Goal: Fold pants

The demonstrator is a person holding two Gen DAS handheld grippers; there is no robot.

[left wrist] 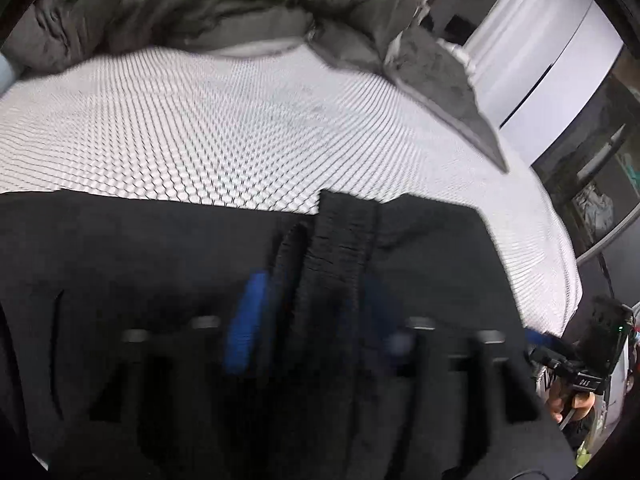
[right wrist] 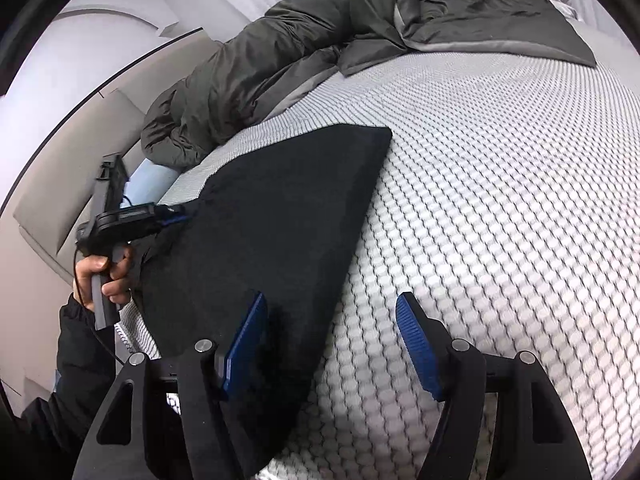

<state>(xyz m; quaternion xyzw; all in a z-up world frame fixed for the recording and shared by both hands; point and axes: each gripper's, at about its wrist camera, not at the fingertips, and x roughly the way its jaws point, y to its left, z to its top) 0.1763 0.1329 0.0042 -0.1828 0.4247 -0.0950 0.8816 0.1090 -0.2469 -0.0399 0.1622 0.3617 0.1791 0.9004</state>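
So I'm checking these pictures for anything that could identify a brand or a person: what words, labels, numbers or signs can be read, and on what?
"DAS", or "SVO" if turned round: pale marking on the right gripper, low on its black body, in the left wrist view. Small and angled, so uncertain.
Just left of it, a white patch with a dark mark: too blurred to read.
Pants, mattress, grey quilt, left gripper: no text.

Both wrist views close, angled down over mattress [right wrist: 500,200]; shared: black pants [right wrist: 280,208], grey duvet [left wrist: 192,0]
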